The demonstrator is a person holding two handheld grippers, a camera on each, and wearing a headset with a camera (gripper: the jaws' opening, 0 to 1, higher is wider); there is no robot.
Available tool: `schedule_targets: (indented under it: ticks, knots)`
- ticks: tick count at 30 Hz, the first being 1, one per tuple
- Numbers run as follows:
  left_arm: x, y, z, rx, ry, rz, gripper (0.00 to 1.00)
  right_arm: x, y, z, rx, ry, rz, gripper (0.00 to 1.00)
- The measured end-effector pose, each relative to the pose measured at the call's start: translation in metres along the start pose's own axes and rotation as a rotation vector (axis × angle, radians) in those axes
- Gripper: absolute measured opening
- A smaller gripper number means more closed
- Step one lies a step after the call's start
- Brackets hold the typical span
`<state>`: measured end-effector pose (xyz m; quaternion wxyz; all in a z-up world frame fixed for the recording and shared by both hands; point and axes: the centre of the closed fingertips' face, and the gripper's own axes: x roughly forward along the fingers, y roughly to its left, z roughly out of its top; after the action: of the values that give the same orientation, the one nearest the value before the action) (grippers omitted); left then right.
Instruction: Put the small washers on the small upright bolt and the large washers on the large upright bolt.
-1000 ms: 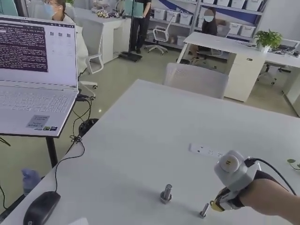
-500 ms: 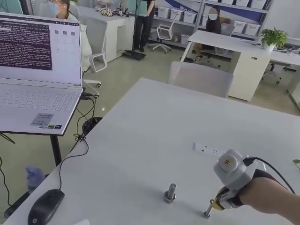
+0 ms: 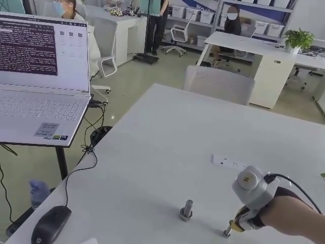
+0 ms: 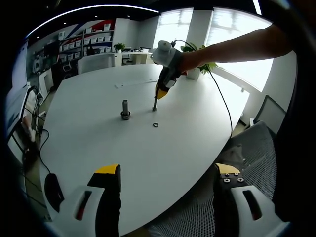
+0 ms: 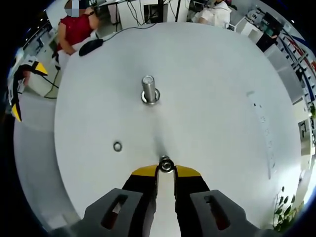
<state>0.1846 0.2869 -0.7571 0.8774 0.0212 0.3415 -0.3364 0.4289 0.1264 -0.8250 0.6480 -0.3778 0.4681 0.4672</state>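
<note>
At the table's near right, the right gripper [image 3: 234,226] pinches a small washer [image 5: 165,164] directly over the upright small bolt [image 4: 154,104], so the drop runs straight down its axis. The left gripper [image 4: 167,172] gapes wide, well away at the near edge. The large bolt [image 3: 186,209] stands just left.

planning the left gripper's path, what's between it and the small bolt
One loose washer on the white table, just short of the small bolt; the left gripper view shows it.
</note>
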Motion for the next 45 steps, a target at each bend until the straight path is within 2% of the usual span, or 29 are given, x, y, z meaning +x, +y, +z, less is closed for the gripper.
schedule_targets:
  ticks: [12,21,37,45]
  knots:
    - [0.001,0.003,-0.003,-0.004,0.009,-0.002,0.76,0.010,-0.001,-0.001,-0.016,0.007,0.000,0.13]
    - [0.003,0.005,-0.006,-0.010,0.016,-0.004,0.75,0.022,0.000,-0.006,-0.049,0.033,-0.004,0.13]
    - [0.003,0.008,-0.014,-0.019,0.036,0.003,0.75,0.040,0.002,-0.010,-0.057,0.051,0.006,0.13]
    - [0.003,0.007,-0.013,-0.015,0.036,0.002,0.75,0.044,0.001,-0.010,-0.049,0.051,0.010,0.13]
